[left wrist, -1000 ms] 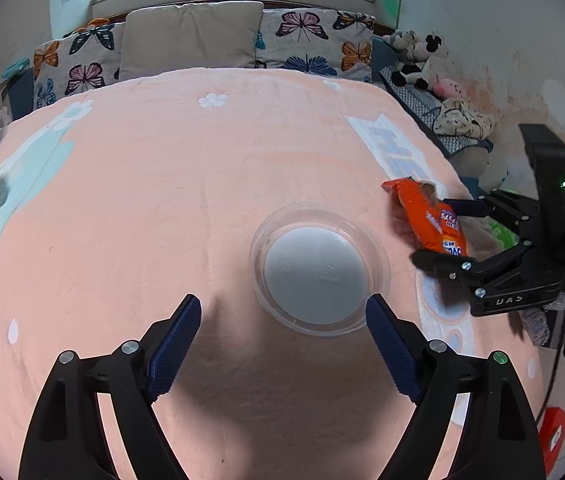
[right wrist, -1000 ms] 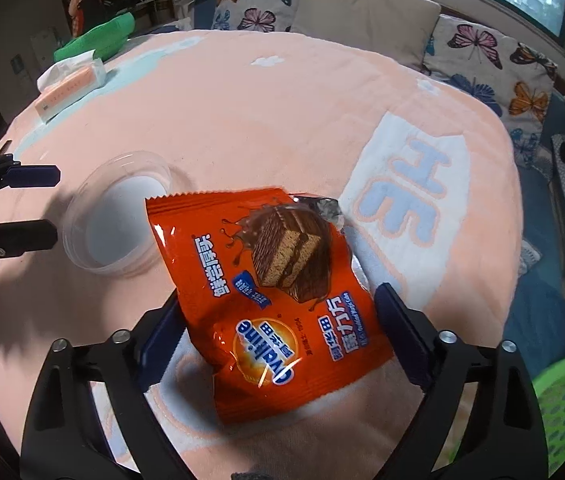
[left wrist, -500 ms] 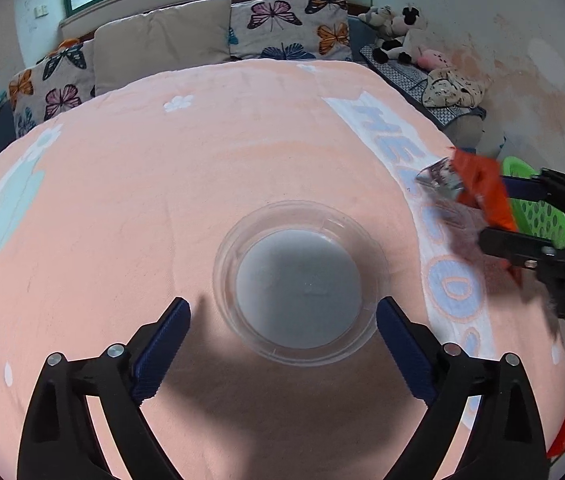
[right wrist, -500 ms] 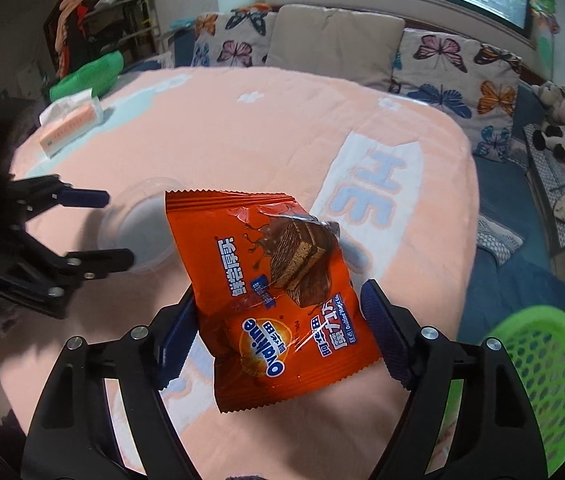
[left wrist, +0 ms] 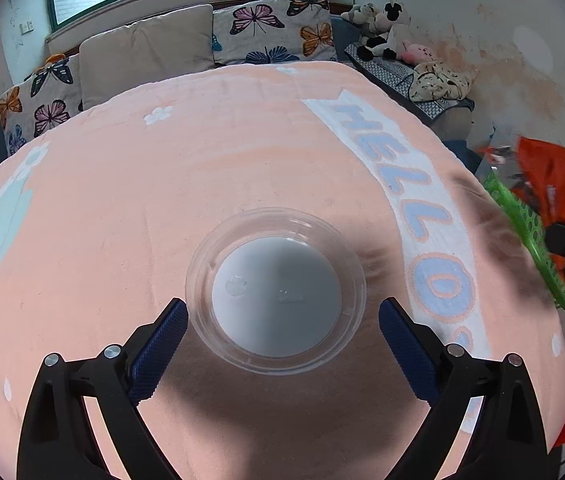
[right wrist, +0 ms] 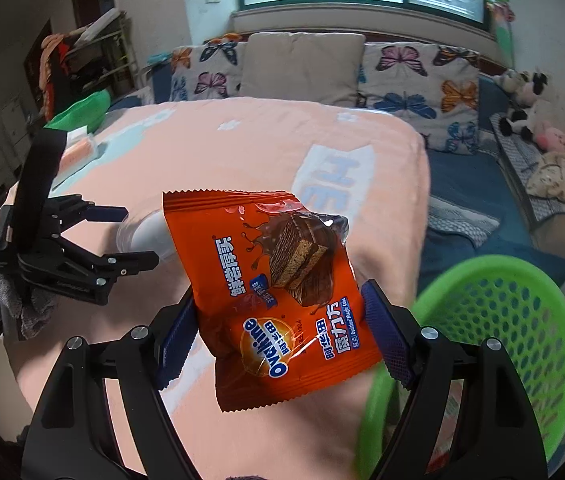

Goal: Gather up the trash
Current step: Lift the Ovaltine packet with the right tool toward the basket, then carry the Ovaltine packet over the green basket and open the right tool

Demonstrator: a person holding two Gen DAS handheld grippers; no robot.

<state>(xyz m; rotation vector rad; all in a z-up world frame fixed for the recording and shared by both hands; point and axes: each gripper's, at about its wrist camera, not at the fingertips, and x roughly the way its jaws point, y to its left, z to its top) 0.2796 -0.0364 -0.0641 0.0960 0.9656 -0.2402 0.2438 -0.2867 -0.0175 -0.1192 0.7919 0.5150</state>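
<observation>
Wrapper (right wrist: pixel 282 300) hangs pinched in the right tongs (right wrist: pixel 278 340) beside the green basket (right wrist: pixel 522 320); next, release over it. Left tongs (left wrist: pixel 282 320) gape wide around the clear lid (left wrist: pixel 276 292), gripping nothing.

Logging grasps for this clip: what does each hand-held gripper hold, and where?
Right hand-held gripper pinches the orange snack wrapper by its lower side edges. Left hand-held gripper holds nothing.
</observation>
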